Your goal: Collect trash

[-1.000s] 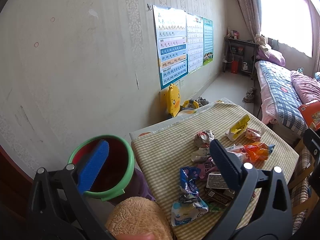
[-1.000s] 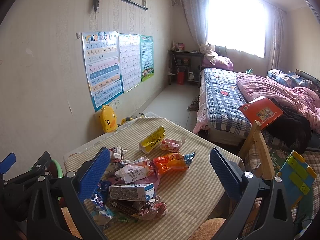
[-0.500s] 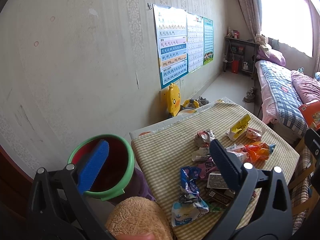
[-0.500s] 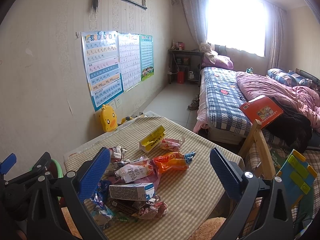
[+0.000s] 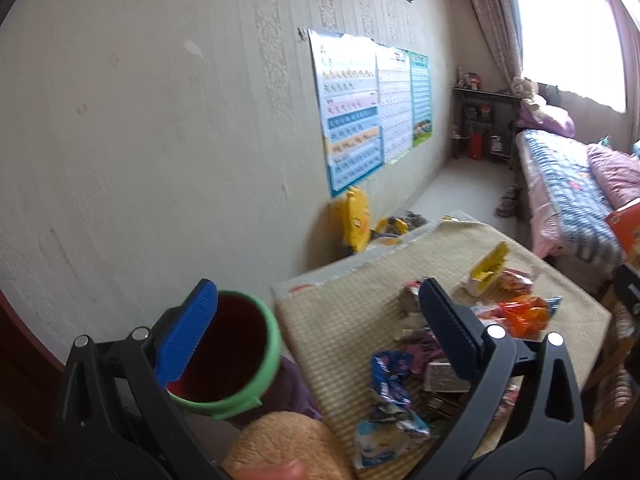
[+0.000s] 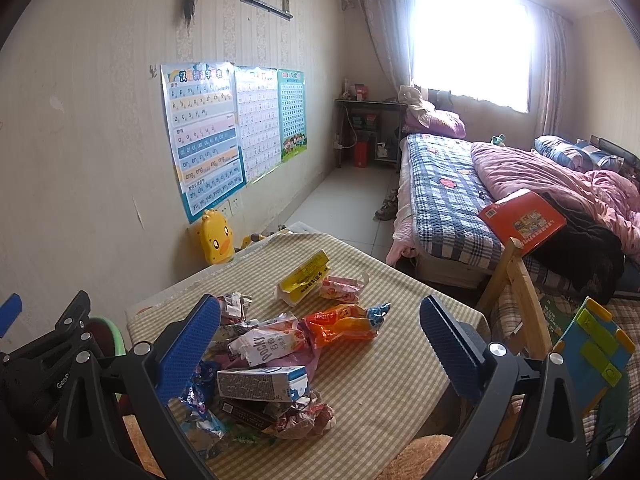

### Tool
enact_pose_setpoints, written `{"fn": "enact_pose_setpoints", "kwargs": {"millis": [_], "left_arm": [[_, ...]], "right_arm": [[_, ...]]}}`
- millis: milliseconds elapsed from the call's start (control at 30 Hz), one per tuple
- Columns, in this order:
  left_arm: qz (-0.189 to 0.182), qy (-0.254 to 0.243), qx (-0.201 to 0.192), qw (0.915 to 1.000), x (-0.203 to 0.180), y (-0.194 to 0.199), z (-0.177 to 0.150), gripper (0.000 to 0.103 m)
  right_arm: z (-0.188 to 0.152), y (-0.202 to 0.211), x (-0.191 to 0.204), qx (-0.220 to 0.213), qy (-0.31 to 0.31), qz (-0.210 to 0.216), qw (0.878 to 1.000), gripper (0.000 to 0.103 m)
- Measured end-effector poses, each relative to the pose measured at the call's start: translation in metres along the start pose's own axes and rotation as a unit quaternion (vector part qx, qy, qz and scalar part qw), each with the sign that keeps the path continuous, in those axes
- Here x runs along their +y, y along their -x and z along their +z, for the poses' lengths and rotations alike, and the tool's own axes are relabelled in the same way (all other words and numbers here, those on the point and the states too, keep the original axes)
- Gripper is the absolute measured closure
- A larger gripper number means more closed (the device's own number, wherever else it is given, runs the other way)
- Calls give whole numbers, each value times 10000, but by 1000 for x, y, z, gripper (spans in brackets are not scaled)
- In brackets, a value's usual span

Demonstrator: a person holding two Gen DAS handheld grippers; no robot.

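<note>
Blue-padded fingers of both grippers spread wide, grasping nothing.
Right gripper hovers over the checked tablecloth; wrapper pile lies at its 9 o'clock. Left gripper has the green-rimmed bin at 9 o'clock, wrappers at 3 o'clock.
</note>
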State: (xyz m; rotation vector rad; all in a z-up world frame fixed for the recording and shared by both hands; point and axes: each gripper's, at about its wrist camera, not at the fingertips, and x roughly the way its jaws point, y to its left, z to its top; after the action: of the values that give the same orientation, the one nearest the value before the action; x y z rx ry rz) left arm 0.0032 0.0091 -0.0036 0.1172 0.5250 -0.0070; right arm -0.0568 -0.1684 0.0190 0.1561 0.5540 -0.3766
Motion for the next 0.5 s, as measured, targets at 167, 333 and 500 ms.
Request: {"fn": "enact_pose_setpoints", "kwargs": {"millis": [167, 333, 500], "left_arm": [[-150, 55, 108, 9998, 2, -1, 1, 4], [-199, 70, 162, 9996, 2, -2, 1, 4], [-218, 69, 218, 9995, 1, -4, 1, 4]], "right_arm": [[-1, -1, 0, 16, -34, 48, 10000, 7], [0, -2, 0, 22, -20, 20, 10000, 7], [-1, -3, 0, 30, -16, 20, 10000, 7]]}}
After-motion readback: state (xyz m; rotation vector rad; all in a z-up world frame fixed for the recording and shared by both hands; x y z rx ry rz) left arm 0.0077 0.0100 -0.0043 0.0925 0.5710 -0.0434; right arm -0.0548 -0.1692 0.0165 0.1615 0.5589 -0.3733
